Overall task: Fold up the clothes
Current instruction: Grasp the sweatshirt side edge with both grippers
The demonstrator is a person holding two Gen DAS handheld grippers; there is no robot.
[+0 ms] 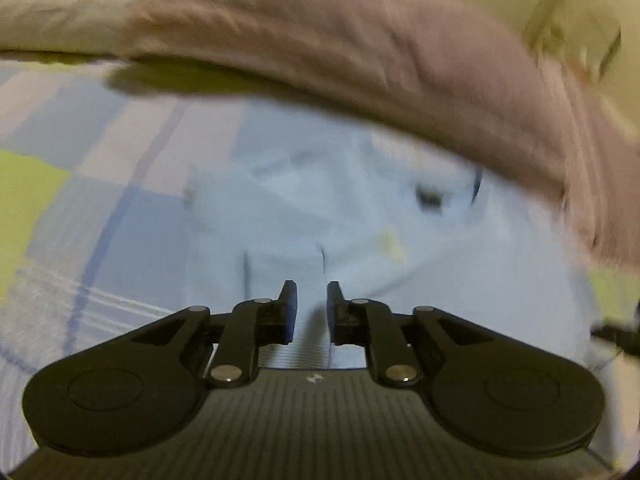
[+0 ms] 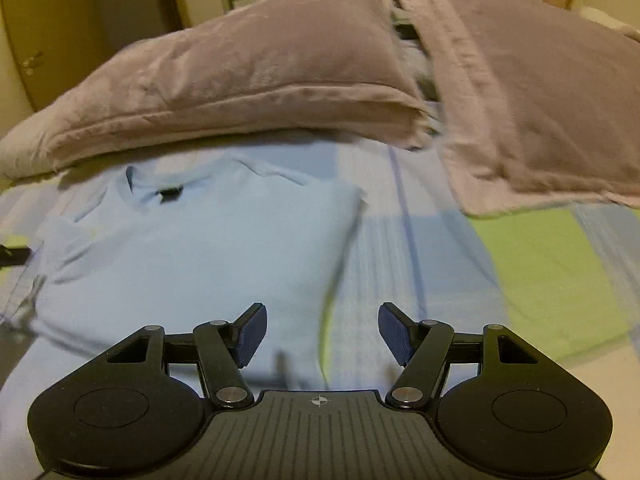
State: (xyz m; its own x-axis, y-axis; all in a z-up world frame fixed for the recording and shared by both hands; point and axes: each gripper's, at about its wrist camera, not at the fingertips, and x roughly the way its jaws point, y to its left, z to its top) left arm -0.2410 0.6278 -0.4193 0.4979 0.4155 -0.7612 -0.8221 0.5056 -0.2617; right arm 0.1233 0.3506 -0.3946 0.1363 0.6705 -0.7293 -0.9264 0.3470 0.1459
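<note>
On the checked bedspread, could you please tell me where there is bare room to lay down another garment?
The widest free patch is the green and blue checked bedspread right of the light blue T-shirt, bordered behind by the right mauve pillow. A narrower strip lies left of the shirt in the left wrist view. The head end is crowded: the left mauve pillow meets the shirt's collar.

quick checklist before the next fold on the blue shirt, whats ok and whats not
1. Left gripper free of cloth: ok, narrow gap, nothing between the pads.
2. Right gripper open and empty: ok.
3. Light blue shirt flat on the bed sheet: ok, sides look folded in.
4. Collar clear of the pillow: ok, just below it.
5. Bottom hem position: cannot tell, hidden behind the grippers.
</note>
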